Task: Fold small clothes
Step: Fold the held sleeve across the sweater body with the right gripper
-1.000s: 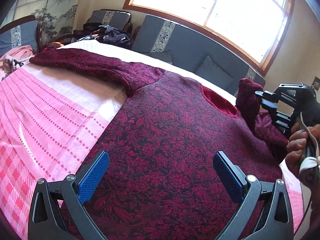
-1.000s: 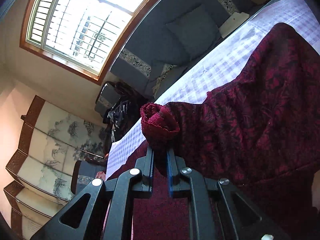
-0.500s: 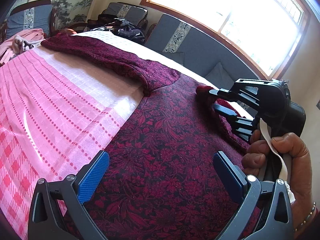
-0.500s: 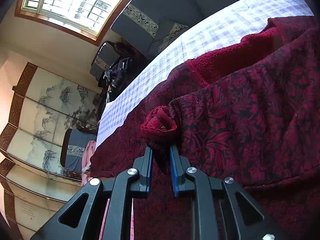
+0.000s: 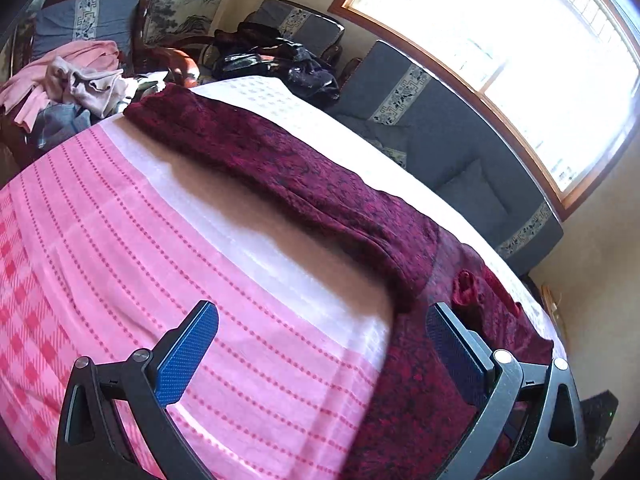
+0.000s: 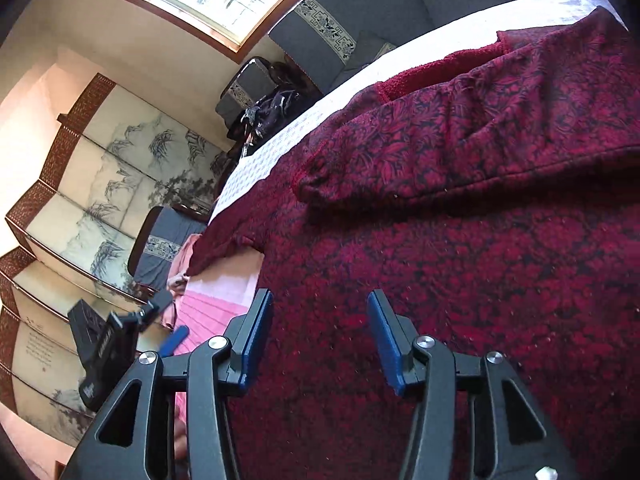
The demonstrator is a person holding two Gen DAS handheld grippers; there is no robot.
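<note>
A dark red floral sweater (image 6: 460, 248) lies spread on a pink checked bedspread (image 5: 120, 264), directly beneath and ahead of the right gripper (image 6: 320, 332), whose blue-padded jaws stand apart and hold nothing. One sleeve (image 6: 480, 136) lies folded across the garment's body just beyond that gripper, its cuff toward the gripper's left. The left gripper (image 5: 320, 344), jaws spread wide and empty, hovers over the bedspread with the sweater's other sleeve (image 5: 280, 172) stretched out ahead of it.
</note>
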